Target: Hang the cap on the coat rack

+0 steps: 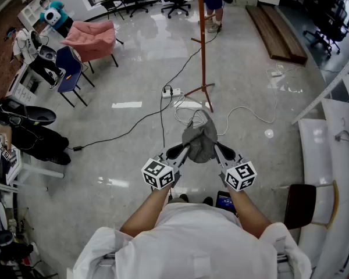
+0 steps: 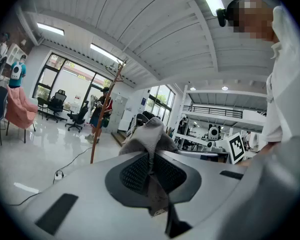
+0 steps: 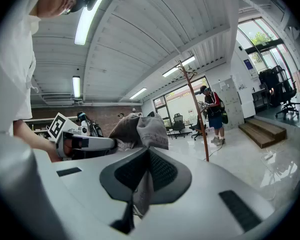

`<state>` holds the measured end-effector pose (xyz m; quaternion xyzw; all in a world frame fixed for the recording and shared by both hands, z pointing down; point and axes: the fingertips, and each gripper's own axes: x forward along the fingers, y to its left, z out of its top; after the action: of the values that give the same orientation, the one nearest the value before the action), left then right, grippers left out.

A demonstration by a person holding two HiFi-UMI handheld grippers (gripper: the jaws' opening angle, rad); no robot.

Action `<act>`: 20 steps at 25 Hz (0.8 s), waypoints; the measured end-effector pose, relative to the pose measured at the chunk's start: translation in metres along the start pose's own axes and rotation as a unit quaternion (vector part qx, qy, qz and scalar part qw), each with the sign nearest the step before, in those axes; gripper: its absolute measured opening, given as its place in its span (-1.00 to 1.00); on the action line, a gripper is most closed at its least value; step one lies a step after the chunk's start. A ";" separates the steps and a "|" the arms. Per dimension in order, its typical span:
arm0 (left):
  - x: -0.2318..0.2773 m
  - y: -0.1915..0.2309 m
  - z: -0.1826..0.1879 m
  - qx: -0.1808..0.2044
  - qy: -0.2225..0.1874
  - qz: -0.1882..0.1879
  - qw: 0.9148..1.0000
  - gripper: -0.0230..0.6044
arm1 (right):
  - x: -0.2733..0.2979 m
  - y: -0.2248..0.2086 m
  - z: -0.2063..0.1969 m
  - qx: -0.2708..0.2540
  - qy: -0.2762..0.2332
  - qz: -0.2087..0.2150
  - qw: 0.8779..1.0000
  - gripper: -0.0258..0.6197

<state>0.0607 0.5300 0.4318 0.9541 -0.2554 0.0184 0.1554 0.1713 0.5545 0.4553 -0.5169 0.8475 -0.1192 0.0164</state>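
You held one cap (image 1: 199, 138) between the two grippers, on your side of the coat rack (image 1: 203, 45) and near its feet in the head view. The cap was soft grey cloth, crumpled and bunched. Its crown bulged up above the jaws, with a stitched seam down its middle in the left gripper view. From the right gripper view one panel looked lighter grey than the rest.

Your left gripper (image 1: 185, 150) had its jaws pinched on the cap's left edge, with cloth caught in the narrow gap between the pads. Your right gripper (image 1: 216, 149) had its jaws pressed together on the opposite edge, a fold of cloth hanging down between them. The two grippers sat close together, tips angled toward each other with the cap bridging them.

There was one coat rack, a thin red-brown pole on splayed feet, standing on the glossy floor (image 1: 134, 57). One white power strip (image 1: 170, 92) lay just to the left of the rack's feet, with cables looping round them. One person (image 3: 213, 115) stood beyond the rack. Well to its left stood one pink armchair (image 1: 93, 38) and one blue chair (image 1: 70, 68).
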 end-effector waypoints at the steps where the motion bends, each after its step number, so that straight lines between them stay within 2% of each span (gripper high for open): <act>1: -0.004 -0.001 -0.002 -0.005 0.003 0.001 1.000 -0.79 | -0.002 0.005 -0.002 0.004 0.003 -0.001 1.000 -0.84; 7: -0.031 -0.004 0.009 -0.007 -0.006 0.001 1.000 -0.79 | -0.007 0.036 0.000 0.001 0.008 0.008 1.000 -0.84; 12: -0.040 -0.013 0.004 -0.006 -0.009 -0.009 1.000 -0.79 | -0.013 0.043 -0.003 -0.002 0.009 0.005 1.000 -0.84; 20: -0.051 -0.021 0.004 -0.006 -0.015 0.003 1.000 -0.79 | -0.022 0.049 0.000 0.008 0.004 0.007 1.000 -0.84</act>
<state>0.0271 0.5706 0.4159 0.9526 -0.2603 0.0034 0.1576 0.1389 0.5950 0.4428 -0.5107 0.8501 -0.1275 0.0179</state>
